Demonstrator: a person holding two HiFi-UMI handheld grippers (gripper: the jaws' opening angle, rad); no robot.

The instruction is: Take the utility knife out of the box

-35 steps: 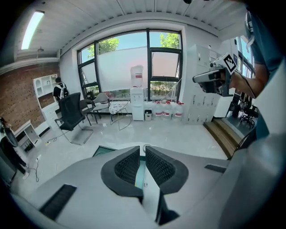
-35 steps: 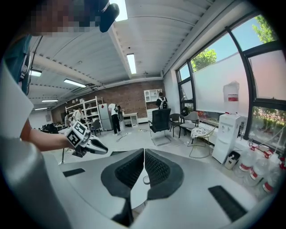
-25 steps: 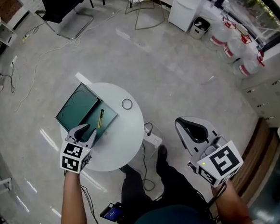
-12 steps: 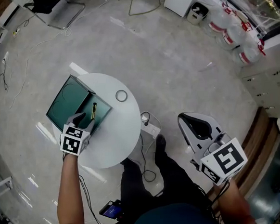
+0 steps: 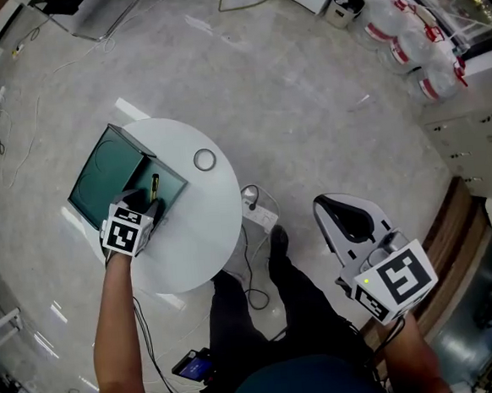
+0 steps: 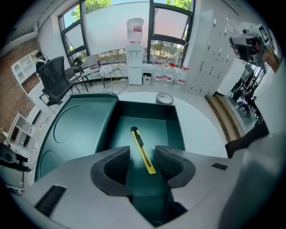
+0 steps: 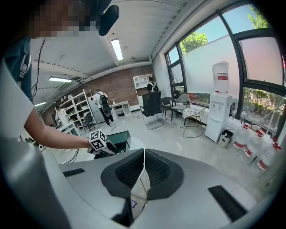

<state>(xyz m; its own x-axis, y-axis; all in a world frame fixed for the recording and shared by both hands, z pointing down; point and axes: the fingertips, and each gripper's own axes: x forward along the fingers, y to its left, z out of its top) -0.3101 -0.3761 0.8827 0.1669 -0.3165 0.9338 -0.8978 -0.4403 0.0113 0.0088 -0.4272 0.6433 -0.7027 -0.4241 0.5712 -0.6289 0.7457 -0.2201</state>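
Now left claw (image 6: 142, 157) opening astride utility knife (image 6: 139, 142) in box (image 6: 144, 110); right claw (image 7: 144, 154) pressed together.

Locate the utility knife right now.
Left gripper view: the utility knife lies on the floor of the open green box, its near end showing between the left gripper's opening jaws. Head view: left side of the round white table.
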